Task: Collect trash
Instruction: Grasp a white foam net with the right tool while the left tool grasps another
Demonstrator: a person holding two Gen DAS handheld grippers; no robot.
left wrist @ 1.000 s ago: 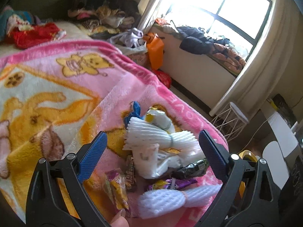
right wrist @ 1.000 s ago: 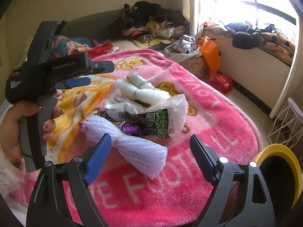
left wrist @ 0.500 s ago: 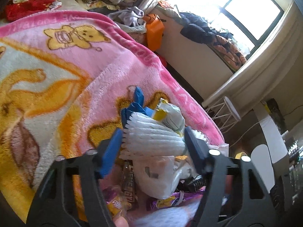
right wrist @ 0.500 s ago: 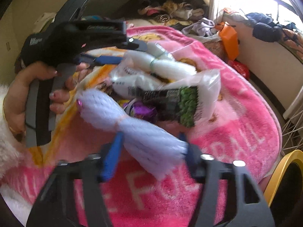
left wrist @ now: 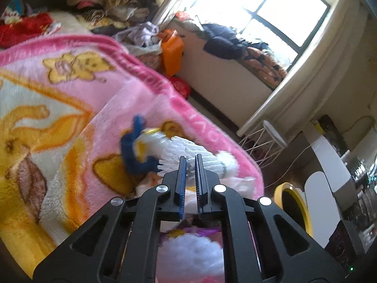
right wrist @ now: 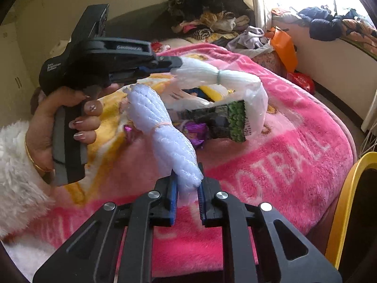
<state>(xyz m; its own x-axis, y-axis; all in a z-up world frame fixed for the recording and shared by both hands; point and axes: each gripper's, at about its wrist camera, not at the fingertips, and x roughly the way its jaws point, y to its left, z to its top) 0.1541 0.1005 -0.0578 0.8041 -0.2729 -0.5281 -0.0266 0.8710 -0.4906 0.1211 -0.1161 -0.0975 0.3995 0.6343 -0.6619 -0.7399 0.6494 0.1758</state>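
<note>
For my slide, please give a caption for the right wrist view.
Right gripper closing on a white foam net over the pink blanket.

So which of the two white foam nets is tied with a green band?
The foam net pinched by the left tool, farther up the blanket. The nearer net, in the right tool, has a pale orange band.

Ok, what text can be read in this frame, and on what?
"OOTBALL": on the pink blanket; the first letter is hidden behind the foam net.
White print on the left gripper body: too blurred to read.
Print on the green snack packet: too small to read.
</note>
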